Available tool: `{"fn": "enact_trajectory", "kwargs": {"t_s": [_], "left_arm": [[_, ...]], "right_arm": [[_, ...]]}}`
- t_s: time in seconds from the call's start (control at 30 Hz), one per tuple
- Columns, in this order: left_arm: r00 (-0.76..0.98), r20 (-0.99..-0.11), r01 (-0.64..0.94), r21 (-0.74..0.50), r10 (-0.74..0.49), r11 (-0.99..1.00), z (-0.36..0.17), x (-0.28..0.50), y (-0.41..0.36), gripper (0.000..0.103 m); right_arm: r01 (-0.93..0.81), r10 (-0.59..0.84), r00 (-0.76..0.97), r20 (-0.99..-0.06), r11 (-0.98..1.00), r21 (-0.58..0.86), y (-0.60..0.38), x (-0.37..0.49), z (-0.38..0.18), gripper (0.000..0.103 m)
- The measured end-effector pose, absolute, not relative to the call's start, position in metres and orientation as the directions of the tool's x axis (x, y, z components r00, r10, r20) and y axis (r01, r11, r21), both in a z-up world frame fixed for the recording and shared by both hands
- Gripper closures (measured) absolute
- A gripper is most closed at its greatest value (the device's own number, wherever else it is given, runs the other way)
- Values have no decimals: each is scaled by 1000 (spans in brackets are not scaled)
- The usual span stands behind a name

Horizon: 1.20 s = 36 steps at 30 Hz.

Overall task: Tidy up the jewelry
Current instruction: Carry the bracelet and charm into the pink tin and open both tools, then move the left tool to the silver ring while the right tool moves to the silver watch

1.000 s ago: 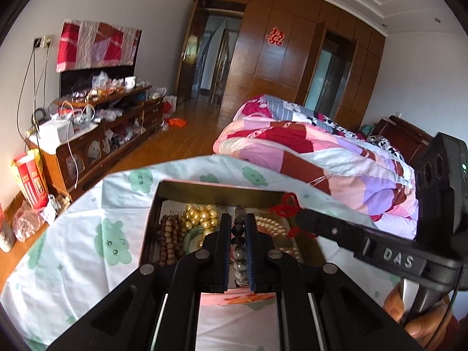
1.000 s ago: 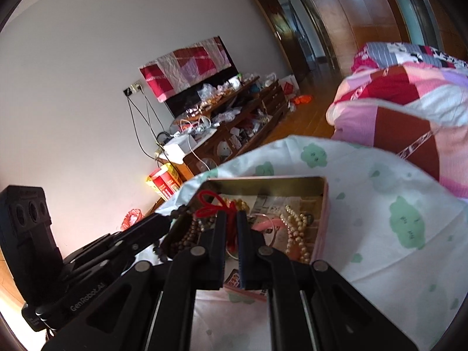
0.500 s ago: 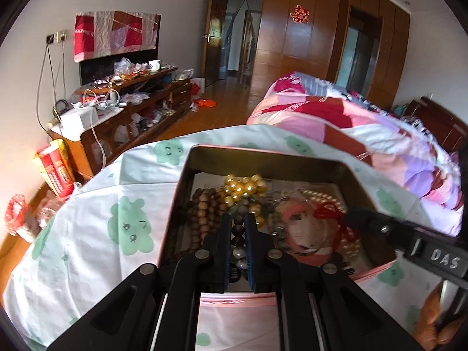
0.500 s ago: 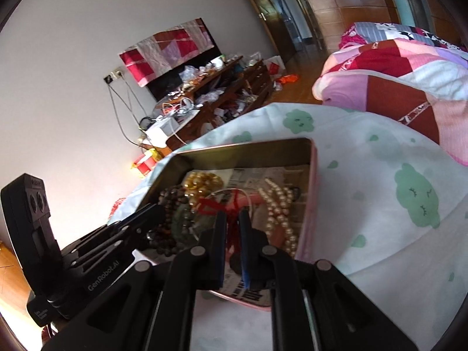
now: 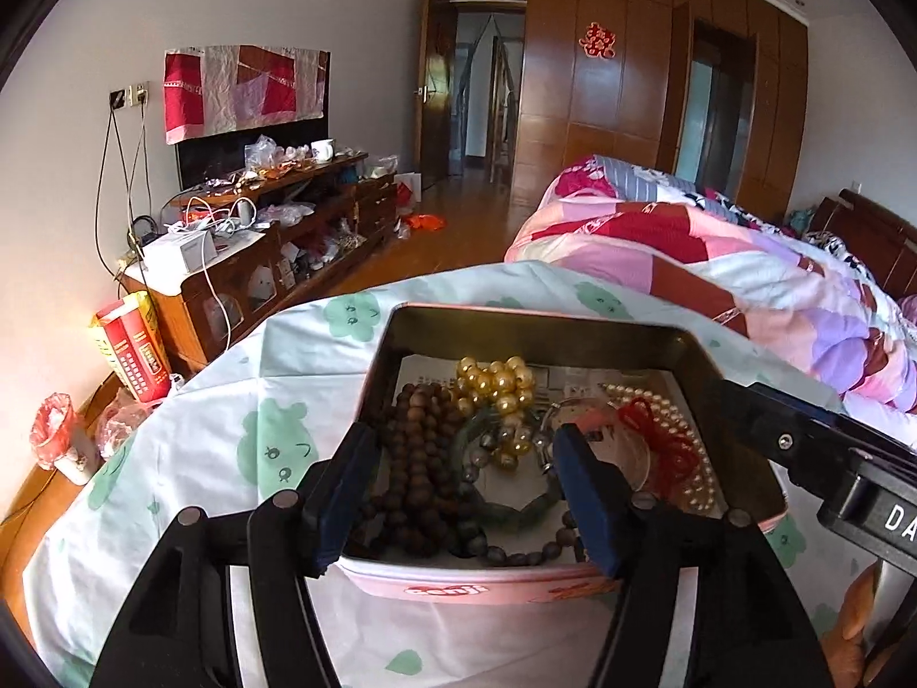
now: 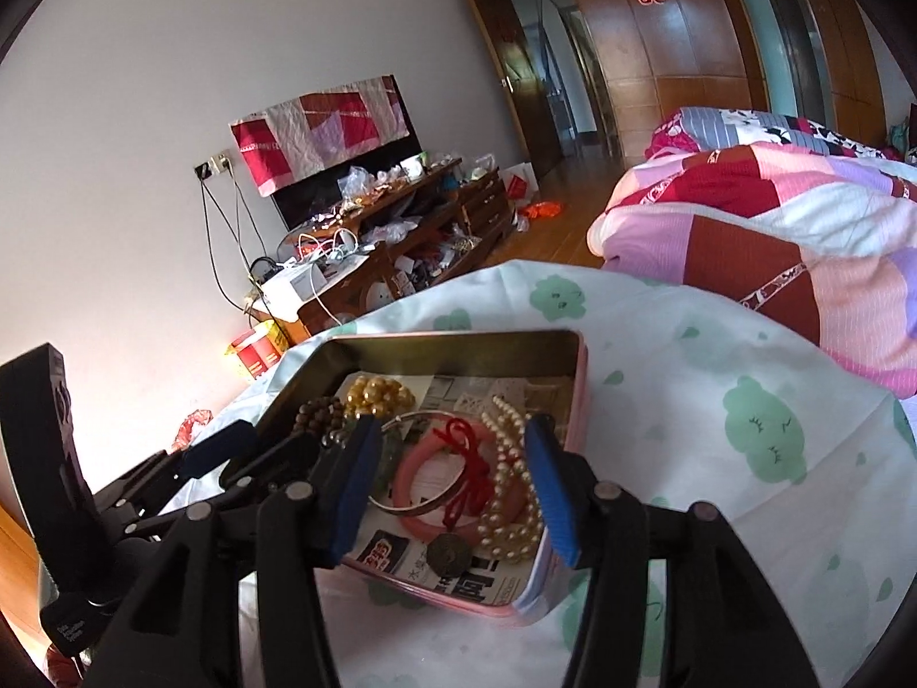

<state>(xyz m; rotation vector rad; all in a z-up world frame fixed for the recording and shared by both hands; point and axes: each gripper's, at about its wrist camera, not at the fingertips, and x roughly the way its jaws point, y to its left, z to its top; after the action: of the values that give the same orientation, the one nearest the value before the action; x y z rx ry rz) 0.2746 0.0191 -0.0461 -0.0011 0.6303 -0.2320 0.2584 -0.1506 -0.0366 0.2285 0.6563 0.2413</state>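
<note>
A pink tin box (image 5: 470, 589) (image 6: 580, 384) sits on a white cloth with green clouds. It holds brown wooden beads (image 5: 415, 470), gold pearls (image 5: 496, 384), a green bangle (image 5: 516, 507), a red knotted cord (image 5: 665, 447) (image 6: 467, 458), white pearls (image 6: 510, 493), a pink bangle (image 6: 424, 522), a silver bangle (image 6: 412, 507) and a dark coin (image 6: 450, 553). My left gripper (image 5: 467, 501) is open and empty over the box's near left part. My right gripper (image 6: 450, 487) is open and empty over the box's near right part.
The cloth-covered table (image 5: 229, 401) drops off at its left edge. A cluttered wooden TV cabinet (image 5: 275, 241) stands along the left wall. A bed with a patchwork quilt (image 5: 716, 264) lies to the right. A red and yellow bag (image 5: 129, 350) stands on the floor.
Both grippers have opened: the left let go of the dark bead bracelet and the right let go of the red cord. Both pieces now lie in the box.
</note>
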Motion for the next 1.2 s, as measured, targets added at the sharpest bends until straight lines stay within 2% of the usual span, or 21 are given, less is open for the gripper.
{"fn": "enact_trajectory", "kwargs": {"t_s": [0.17, 0.27, 0.6, 1.2], "left_arm": [[804, -565, 184, -65, -188, 981, -44, 273, 22, 38], [815, -560, 155, -36, -149, 987, -44, 270, 22, 38], [826, -554, 125, -4, -106, 992, -38, 244, 23, 38], [806, -587, 90, -11, -79, 996, -34, 202, 30, 38]], "right_arm": [[-141, 266, 778, -569, 957, 255, -147, 257, -37, 47], [-123, 251, 789, -561, 959, 256, -149, 256, -39, 42], [-92, 158, 837, -524, 984, 150, -144, 239, -32, 42], [-56, 153, 827, -541, 980, 190, -155, 192, -37, 42]]}}
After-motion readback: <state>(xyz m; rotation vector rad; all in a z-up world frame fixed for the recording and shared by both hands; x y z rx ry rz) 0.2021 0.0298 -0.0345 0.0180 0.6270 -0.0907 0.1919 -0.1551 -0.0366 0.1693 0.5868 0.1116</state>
